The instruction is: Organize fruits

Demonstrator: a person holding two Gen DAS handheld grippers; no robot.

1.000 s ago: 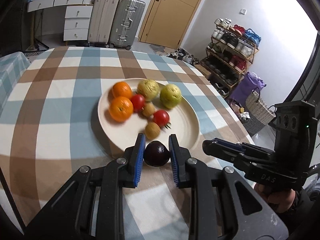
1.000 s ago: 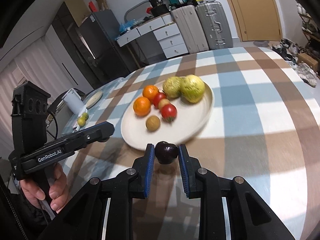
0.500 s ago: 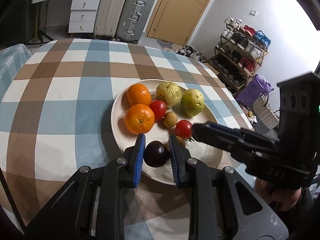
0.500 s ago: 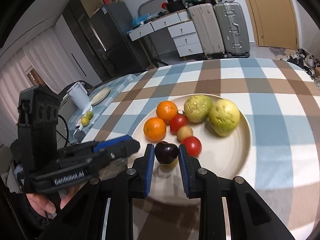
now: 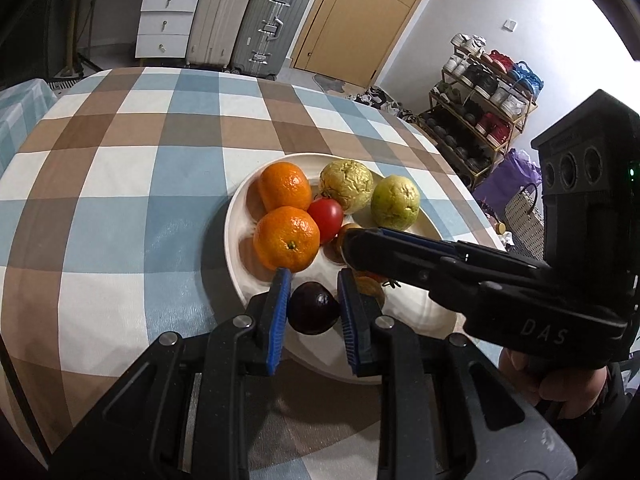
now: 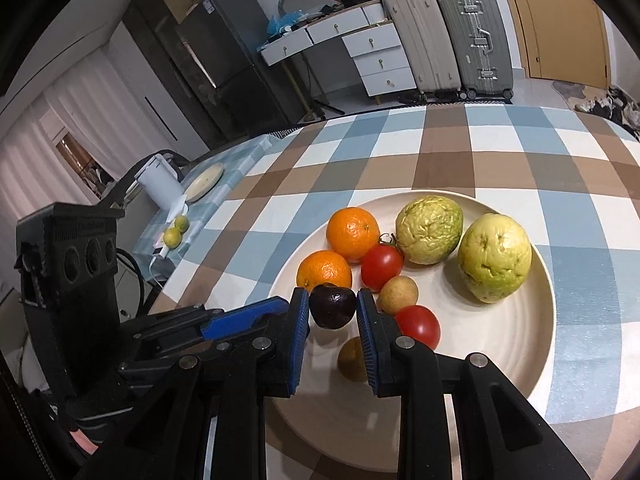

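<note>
While a dark purple fruit (image 5: 313, 307) is pinched by the left gripper (image 5: 313, 278) at the plate's (image 5: 233, 240) lower rim, and a second dark fruit (image 6: 333, 306) by the right gripper (image 6: 332, 295) at centre frame, each should be lowered onto bare plate, clear of the orange (image 5: 287, 238), before release.

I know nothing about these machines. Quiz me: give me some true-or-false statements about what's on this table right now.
1. Two oranges lie on the plate. True.
2. The left hand-held gripper is empty. False: it is shut on a dark purple fruit.
3. Three red tomatoes are on the plate. False: there are two tomatoes.
4. The right hand-held gripper holds a second dark fruit over the plate. True.
5. The tablecloth is plain white. False: it is checked in blue, brown and white.
</note>
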